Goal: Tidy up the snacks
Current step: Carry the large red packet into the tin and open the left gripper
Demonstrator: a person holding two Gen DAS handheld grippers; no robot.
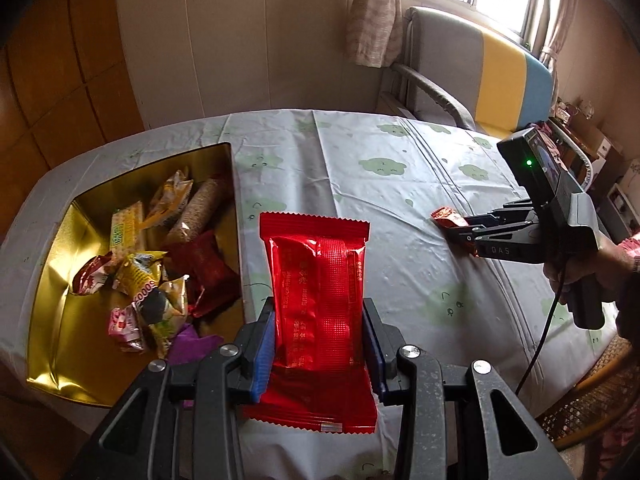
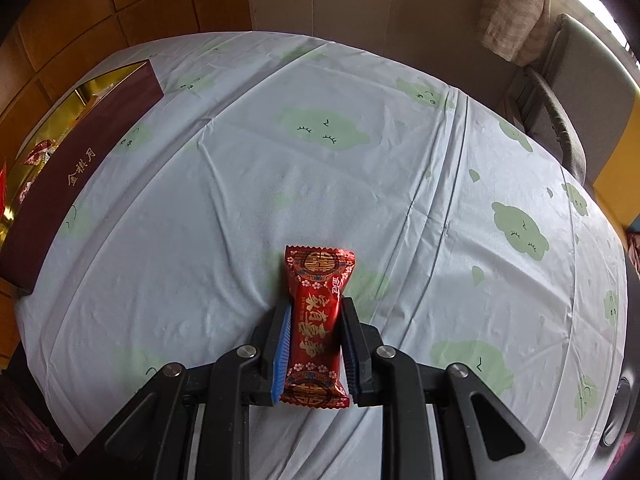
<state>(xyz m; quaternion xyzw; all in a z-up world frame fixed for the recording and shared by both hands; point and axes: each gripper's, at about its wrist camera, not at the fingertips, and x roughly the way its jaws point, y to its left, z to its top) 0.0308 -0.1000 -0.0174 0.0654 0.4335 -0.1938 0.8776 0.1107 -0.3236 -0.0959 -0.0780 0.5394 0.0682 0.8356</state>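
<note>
- Gold-lined box (image 1: 60, 312): it sits at the left edge of the surface (image 1: 360, 208), which is covered by a pale cloth printed with green clouds. Seen from the right wrist, its outer wall (image 2: 80, 168) is dark maroon with gold characters.
- Contents of the box: a loose heap of wrapped snacks (image 1: 152, 280) in yellow, red, pink and purple wrappers, plus one long speckled bar (image 1: 200, 208) leaning toward the box's far right corner.
- Left claw (image 1: 318, 344): it is clenched on a large red foil packet (image 1: 316, 292). Both blue pads (image 1: 266, 356) press the packet's long sides. The packet stands upright between the fingers, just to the right of the box's right wall, and its serrated top edge points away from the camera.
- Right claw (image 2: 314, 344): it is clenched on a small red candy bar (image 2: 316, 320) printed with gold characters and flower motifs. The pads grip the bar at its middle; both crimped ends stick out beyond the fingers. Seen from the left wrist, this claw (image 1: 454, 228) is well to the right of the box, with the bar's far end (image 1: 444, 216) low over the cloth; contact with the cloth cannot be determined.
- A person's hand (image 1: 576, 268) grips the handle of the right claw.
- Striped chair (image 1: 480, 68): it stands beyond the surface, far right of the box, under a window.
</note>
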